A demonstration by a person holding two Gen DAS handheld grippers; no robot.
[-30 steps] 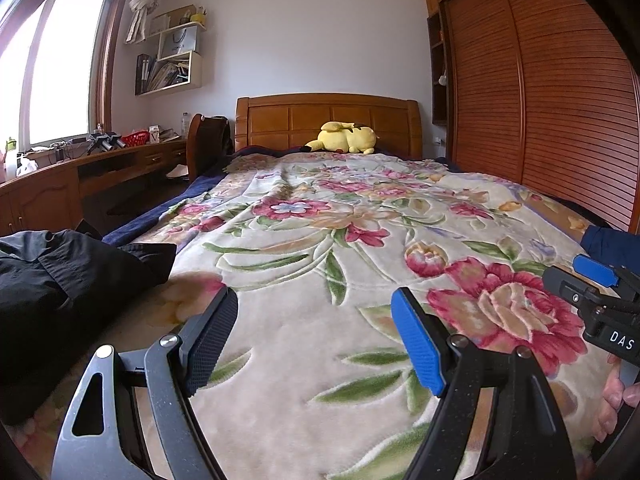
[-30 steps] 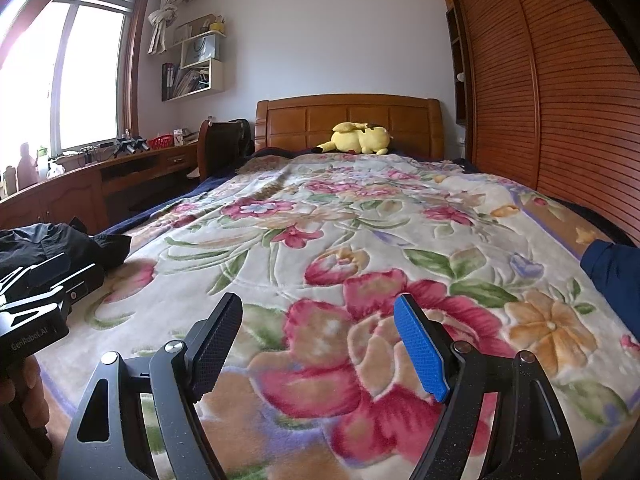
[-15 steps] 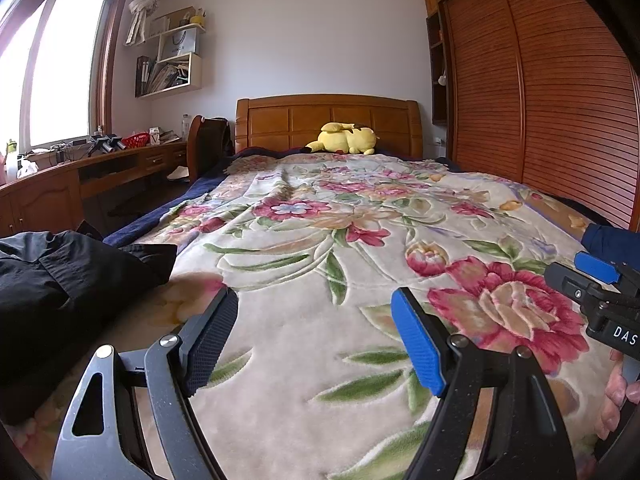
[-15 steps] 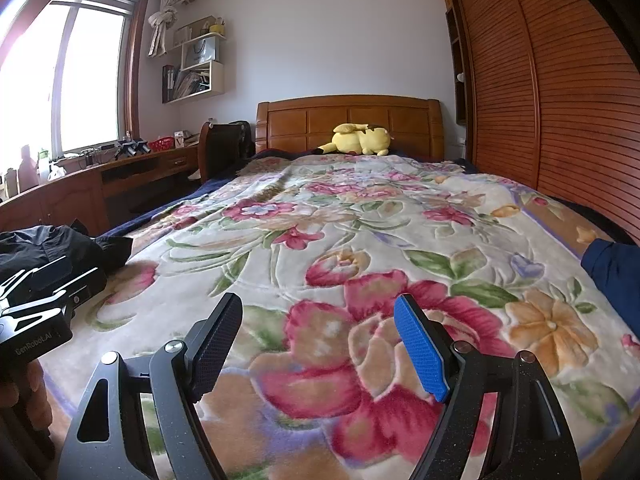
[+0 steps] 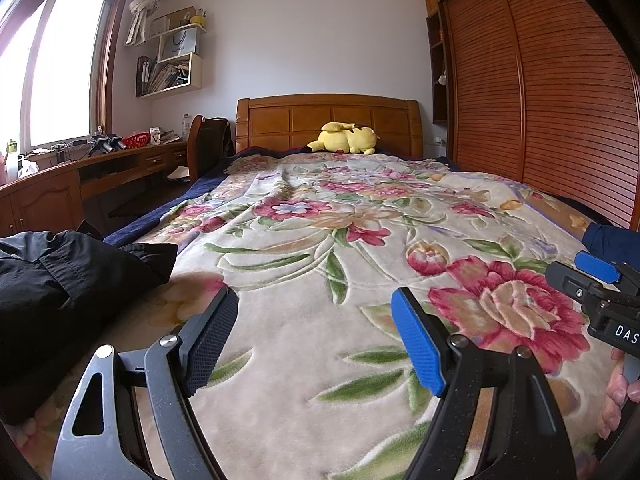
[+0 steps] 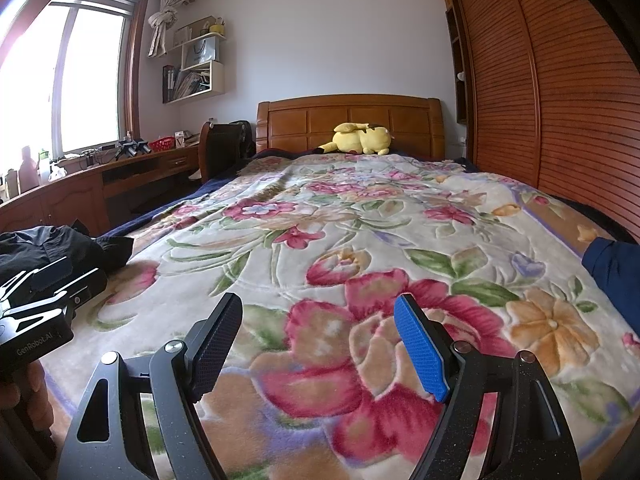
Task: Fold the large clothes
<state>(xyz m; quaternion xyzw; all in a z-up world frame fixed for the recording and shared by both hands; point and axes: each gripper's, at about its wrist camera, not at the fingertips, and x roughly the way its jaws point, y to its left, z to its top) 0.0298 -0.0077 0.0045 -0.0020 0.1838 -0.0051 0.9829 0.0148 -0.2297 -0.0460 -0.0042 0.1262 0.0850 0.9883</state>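
Observation:
A crumpled black garment [image 5: 60,280] lies at the near left corner of the bed; it also shows in the right wrist view [image 6: 52,244]. A dark blue garment [image 6: 612,272] lies at the right edge of the bed, also seen in the left wrist view [image 5: 612,238]. My left gripper [image 5: 316,336] is open and empty, held above the floral blanket [image 5: 340,240] just right of the black garment. My right gripper [image 6: 320,344] is open and empty above the blanket, left of the blue garment. Each gripper shows at the edge of the other's view.
A yellow plush toy [image 5: 344,138] lies by the wooden headboard [image 5: 328,120]. A wooden desk [image 5: 80,176] and chair [image 5: 208,144] stand along the left under the window. A slatted wardrobe [image 5: 540,100] runs along the right side.

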